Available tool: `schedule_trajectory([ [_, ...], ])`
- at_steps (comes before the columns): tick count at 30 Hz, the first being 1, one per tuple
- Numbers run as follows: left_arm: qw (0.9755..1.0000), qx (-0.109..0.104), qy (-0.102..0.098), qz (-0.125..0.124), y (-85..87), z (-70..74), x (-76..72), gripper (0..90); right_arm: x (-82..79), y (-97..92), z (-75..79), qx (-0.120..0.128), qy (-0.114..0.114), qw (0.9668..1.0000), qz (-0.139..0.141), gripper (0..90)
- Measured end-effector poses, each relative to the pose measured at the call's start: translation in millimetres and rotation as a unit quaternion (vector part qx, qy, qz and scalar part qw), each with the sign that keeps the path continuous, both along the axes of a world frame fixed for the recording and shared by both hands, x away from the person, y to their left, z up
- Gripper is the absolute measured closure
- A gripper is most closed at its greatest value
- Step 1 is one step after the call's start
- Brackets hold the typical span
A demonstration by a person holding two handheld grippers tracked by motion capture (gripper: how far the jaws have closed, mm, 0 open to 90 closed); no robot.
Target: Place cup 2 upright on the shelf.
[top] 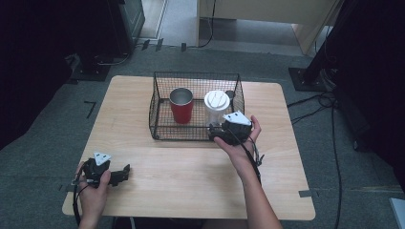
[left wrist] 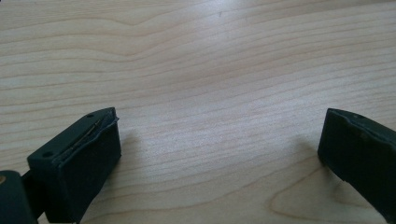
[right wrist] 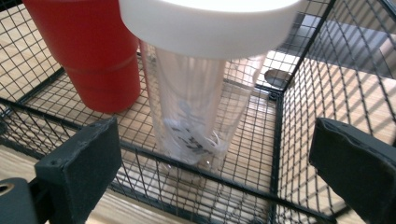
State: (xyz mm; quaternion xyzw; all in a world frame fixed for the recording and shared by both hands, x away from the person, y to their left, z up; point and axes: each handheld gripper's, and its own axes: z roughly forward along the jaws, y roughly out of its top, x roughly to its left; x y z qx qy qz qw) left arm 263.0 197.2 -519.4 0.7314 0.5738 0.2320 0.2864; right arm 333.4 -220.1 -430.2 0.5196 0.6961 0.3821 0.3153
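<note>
Jaws of right gripper gape wide before clear cup.

Dark print sits low on the clear cup beside the red cup, too blurred to read

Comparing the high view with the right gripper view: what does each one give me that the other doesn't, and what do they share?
High view alone: the whole table, the left gripper resting on bare wood near its front left corner, the red cup's open steel-lined mouth, and the right gripper at the wire basket's near wall.

Right gripper view alone: the clear cup's see-through body with dark print low down, framed by wide-open jaws outside the mesh.

Both: basket, red cup, white-lidded clear cup, both upright inside.
</note>
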Motion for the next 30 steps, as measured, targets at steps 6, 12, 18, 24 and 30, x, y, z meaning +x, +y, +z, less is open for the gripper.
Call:
schedule_trajectory([
  [6,1.0000,-0.001,-0.001,0.001,-0.2,-0.1,0.0,0.0,-11.8,-8.1,-4.5,0.003,-0.003,1.0000,0.005,2.6],
  [12,1.0000,-0.001,-0.001,0.001,-0.1,-0.1,0.0,0.0,-21.7,-17.7,-8.4,0.007,-0.007,0.9999,0.003,2.6],
  [18,1.0000,-0.001,-0.001,0.001,-0.1,-0.1,0.0,0.0,-29.3,-30.9,-11.6,0.011,-0.010,0.9999,-0.007,2.6],
  [24,1.0000,-0.001,-0.001,0.001,-0.2,-0.2,0.0,0.0,-36.4,-46.5,-15.5,0.017,-0.008,0.9995,-0.024,2.6],
  [30,1.0000,-0.001,-0.001,0.001,-0.2,-0.2,0.0,0.0,-43.8,-61.5,-21.9,0.020,-0.003,0.9990,-0.041,2.6],
])
